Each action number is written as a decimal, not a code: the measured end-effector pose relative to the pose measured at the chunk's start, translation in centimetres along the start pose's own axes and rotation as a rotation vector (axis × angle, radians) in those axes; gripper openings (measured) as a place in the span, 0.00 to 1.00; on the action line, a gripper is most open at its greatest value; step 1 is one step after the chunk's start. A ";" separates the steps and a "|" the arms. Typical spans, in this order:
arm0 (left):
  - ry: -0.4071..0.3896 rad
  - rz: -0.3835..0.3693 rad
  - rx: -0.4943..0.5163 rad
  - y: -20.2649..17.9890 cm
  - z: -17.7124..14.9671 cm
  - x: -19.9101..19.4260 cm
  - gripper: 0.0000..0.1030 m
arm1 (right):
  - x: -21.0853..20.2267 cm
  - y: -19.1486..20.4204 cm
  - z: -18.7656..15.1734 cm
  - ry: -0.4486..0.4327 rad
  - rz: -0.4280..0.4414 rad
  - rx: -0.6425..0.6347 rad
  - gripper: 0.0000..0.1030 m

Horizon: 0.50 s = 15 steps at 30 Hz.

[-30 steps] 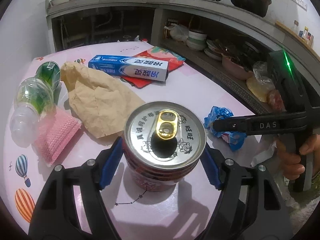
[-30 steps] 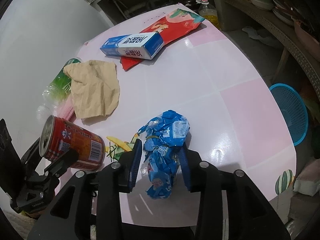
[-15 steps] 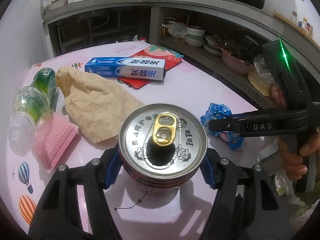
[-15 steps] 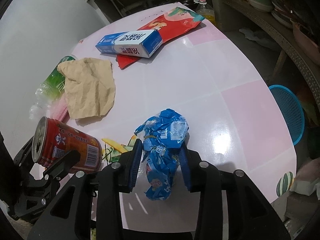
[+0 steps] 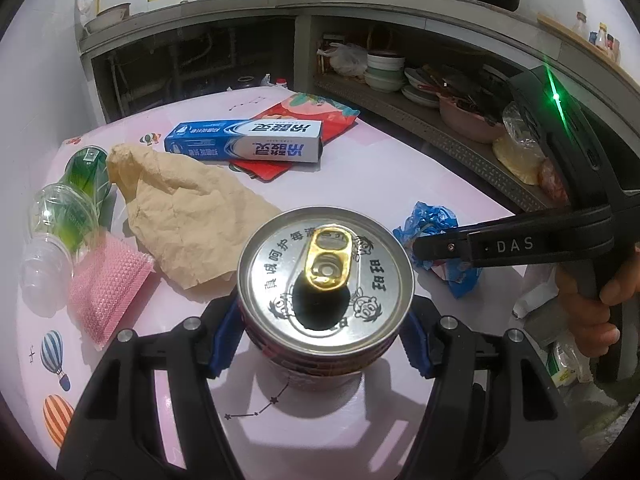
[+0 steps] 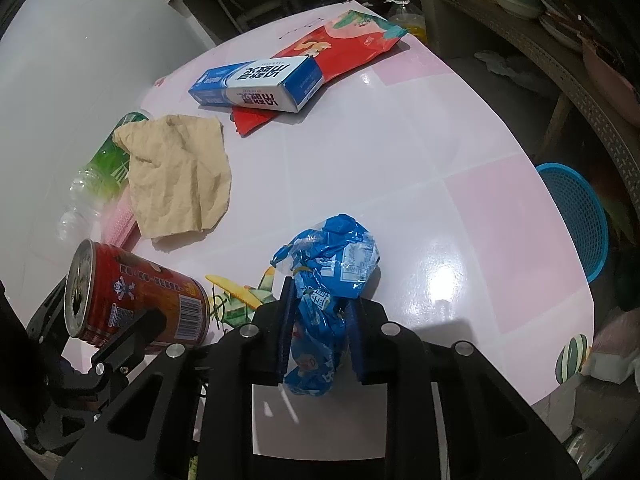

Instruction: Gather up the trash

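My left gripper (image 5: 322,330) is shut on a red drink can (image 5: 326,280) with an open silver top, held just above the pink table (image 5: 400,184); the can also shows in the right wrist view (image 6: 132,296). My right gripper (image 6: 320,320) is shut on a crumpled blue plastic wrapper (image 6: 332,272), lifted a little off the table; the wrapper shows in the left wrist view (image 5: 432,236). A crumpled brown paper bag (image 6: 180,176), a blue toothpaste box (image 6: 260,80), a red snack packet (image 6: 340,48) and an empty green plastic bottle (image 5: 68,208) lie on the table.
A pink scrub sponge (image 5: 106,284) lies by the bottle. A blue mesh basket (image 6: 576,216) stands on the floor to the right of the table. Kitchen shelves with bowls (image 5: 384,72) run behind and to the right.
Both grippers have risen slightly with their loads; the can sits higher off the table and the blue wrapper is squeezed tighter between the right fingers.
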<state>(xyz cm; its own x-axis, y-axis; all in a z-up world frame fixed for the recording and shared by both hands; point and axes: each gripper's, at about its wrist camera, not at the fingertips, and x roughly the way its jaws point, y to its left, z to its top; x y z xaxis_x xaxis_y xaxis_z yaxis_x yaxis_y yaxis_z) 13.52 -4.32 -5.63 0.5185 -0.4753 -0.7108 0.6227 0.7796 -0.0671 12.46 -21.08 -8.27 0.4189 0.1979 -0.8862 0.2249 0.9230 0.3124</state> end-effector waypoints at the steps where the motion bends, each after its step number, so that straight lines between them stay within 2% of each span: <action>1: 0.000 0.000 -0.001 0.0 0.0 0.0 0.61 | 0.0 0.0 0.0 -0.001 0.000 0.000 0.22; 15: 0.004 0.016 0.008 -0.2 0.2 -0.3 0.61 | -0.5 -0.2 -0.1 -0.017 0.015 0.010 0.22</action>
<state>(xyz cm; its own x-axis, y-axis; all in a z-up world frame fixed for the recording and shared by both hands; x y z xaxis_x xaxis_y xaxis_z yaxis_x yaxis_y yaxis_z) 13.34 -4.34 -5.27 0.5259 -0.4609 -0.7148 0.6188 0.7840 -0.0502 12.09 -21.33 -7.91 0.4372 0.2063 -0.8754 0.2270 0.9165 0.3293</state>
